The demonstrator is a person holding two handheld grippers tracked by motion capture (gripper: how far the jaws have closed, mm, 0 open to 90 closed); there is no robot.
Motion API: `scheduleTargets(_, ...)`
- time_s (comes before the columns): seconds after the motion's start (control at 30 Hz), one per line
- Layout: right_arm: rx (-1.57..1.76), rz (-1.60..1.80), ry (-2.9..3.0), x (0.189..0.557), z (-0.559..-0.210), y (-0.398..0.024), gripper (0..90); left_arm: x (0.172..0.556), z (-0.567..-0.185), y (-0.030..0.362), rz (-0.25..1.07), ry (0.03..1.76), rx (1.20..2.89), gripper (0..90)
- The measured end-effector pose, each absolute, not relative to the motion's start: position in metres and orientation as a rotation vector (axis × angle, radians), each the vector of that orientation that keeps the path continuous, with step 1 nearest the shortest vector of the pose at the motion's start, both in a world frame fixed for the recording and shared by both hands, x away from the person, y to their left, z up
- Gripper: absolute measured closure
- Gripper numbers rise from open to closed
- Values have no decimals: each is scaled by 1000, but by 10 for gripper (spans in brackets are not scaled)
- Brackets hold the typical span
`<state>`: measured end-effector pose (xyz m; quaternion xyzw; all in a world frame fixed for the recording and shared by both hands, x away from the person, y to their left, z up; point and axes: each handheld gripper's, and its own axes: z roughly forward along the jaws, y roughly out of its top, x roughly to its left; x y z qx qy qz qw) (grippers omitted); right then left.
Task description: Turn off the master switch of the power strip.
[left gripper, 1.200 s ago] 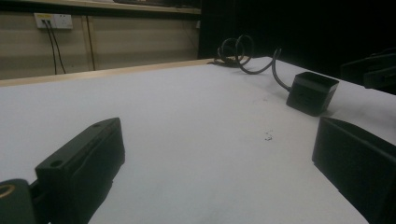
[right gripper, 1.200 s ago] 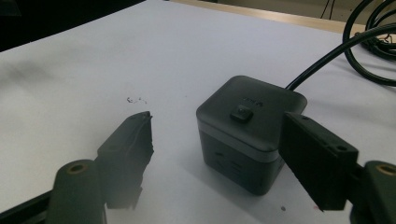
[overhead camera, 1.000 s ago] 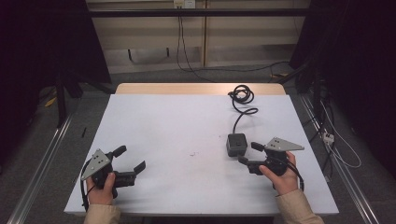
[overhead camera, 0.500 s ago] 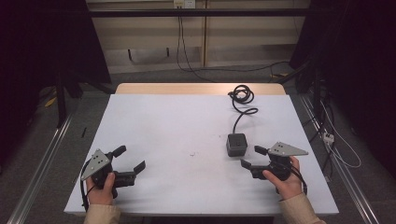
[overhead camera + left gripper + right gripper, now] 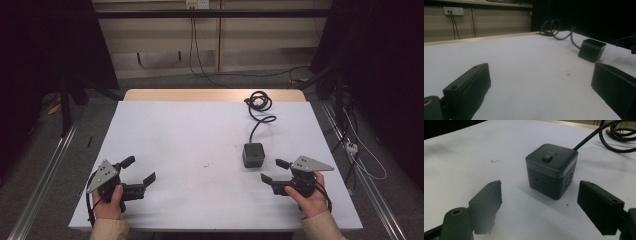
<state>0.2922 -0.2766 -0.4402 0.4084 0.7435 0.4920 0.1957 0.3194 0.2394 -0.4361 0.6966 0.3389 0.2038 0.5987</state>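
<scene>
Since the earlier frames, the right gripper is seen drawn back from the black power cube toward the near right edge of the white table; a second ago its jaws were close beside the cube, and now a clear gap lies between them. The left gripper is found unchanged at the near left corner. The cube and its cable are found where they were.

No container is seen on the table.

The right gripper's jaws are held spread wide, with nothing pinched; in the right gripper view the cube is framed just beyond them, untouched. The left gripper's jaws are likewise spread apart and empty.

The cube is set upright right of the table's middle. A button is seen on its flat top, socket slots on its sides, and the cable is led off to a coil by the far edge.
</scene>
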Motion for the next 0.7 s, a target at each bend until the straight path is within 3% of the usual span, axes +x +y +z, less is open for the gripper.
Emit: scheduleTargets(0.7, 1159, 1338, 2099, 285, -448, -282, 172, 321, -437, 238, 473, 785, 1624, 20)
